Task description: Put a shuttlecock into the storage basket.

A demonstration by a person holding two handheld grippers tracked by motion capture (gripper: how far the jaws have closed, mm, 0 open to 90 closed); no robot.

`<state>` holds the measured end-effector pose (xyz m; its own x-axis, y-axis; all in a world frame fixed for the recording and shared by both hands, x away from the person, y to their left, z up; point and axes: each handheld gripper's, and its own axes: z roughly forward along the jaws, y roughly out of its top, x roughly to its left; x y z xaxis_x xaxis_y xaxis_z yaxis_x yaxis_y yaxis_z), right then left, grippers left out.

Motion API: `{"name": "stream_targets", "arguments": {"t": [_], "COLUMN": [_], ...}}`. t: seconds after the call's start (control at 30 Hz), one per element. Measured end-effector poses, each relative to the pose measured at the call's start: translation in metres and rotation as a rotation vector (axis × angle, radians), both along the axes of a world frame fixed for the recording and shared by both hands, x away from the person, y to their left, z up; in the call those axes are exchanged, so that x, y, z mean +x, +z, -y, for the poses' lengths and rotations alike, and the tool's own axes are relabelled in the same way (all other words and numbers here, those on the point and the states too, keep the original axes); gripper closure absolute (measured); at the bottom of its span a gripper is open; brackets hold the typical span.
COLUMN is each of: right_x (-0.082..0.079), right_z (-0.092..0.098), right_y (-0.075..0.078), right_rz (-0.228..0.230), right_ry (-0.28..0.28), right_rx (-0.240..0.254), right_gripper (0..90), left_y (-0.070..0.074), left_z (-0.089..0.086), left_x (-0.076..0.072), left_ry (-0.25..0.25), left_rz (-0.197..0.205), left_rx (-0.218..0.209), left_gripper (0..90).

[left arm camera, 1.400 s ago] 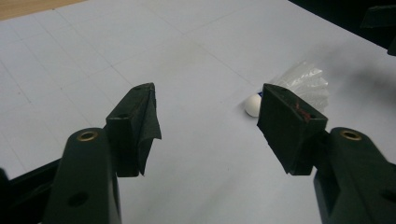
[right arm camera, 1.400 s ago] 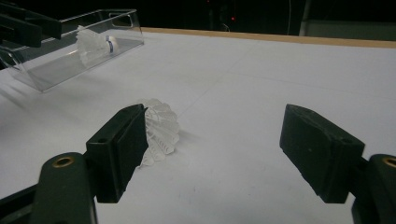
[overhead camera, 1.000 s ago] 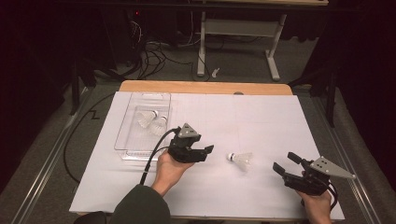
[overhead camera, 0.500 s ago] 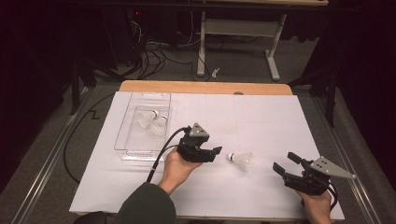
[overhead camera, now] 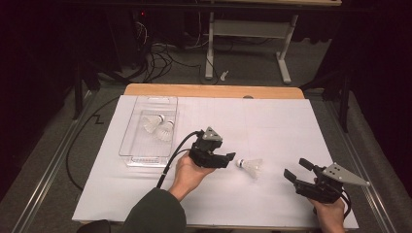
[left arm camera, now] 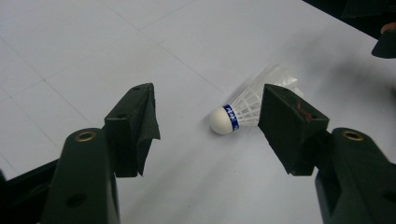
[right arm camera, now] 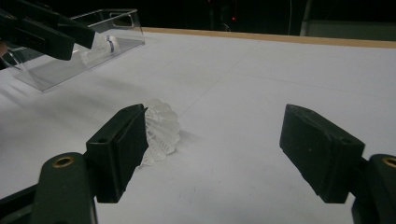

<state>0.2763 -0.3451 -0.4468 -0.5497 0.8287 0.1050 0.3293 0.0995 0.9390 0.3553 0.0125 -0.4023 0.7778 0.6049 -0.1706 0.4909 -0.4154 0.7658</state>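
Note:
A white shuttlecock (overhead camera: 249, 166) with a blue band lies on its side on the white table sheet (overhead camera: 272, 121), cork toward the left. My left gripper (overhead camera: 228, 159) is just left of it and open; in the left gripper view the shuttlecock (left arm camera: 250, 108) lies a little beyond the jaws, its feathers partly behind the right jaw. My right gripper (overhead camera: 297, 170) rests open near the front right edge, apart from the shuttlecock (right arm camera: 161, 131), whose feather skirt faces it past the left jaw.
A clear plastic tray (overhead camera: 134, 145) at the left holds two more shuttlecocks (overhead camera: 160, 127). The tray (right arm camera: 70, 70) also appears at the far left of the right gripper view. A wooden table edge (overhead camera: 214, 91) runs along the back.
My left gripper has moved right, closer to the lying shuttlecock. The right gripper and the shuttlecock have stayed where they were.

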Motion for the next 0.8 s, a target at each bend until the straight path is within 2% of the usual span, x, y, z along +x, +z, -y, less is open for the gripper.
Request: {"name": "stream_targets", "arguments": {"t": [0.8], "right_x": [0.0], "right_z": [0.0], "right_y": [0.0], "right_rz": [0.001], "right_ry": [0.001], "right_rx": [0.0], "right_gripper": [23.7], "left_y": [0.002], "left_z": [0.026], "left_x": [-0.001], "left_ry": [-0.052], "left_rz": [0.003], "left_rx": [-0.002], "left_gripper": [37.6]}}
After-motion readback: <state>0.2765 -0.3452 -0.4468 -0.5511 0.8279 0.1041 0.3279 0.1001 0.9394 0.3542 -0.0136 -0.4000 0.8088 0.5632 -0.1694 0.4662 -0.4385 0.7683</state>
